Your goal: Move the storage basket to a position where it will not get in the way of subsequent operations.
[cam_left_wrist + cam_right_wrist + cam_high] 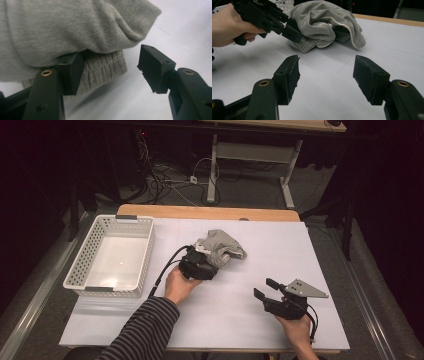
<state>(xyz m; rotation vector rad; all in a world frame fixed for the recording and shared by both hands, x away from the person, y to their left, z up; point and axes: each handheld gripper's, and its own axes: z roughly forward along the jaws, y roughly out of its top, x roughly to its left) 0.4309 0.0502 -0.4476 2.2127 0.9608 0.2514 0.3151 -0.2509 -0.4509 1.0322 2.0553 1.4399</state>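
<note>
Grey knit garment (pixel 221 248), crumpled, mid-table on white sheet (pixel 280 250), right of white perforated basket (pixel 111 255). Left gripper (pixel 110 70): jaws spread, one tucked under garment's ribbed hem, other clear of cloth. Right gripper (pixel 327 77): jaws spread over bare sheet, well apart from garment, nothing between.
</note>
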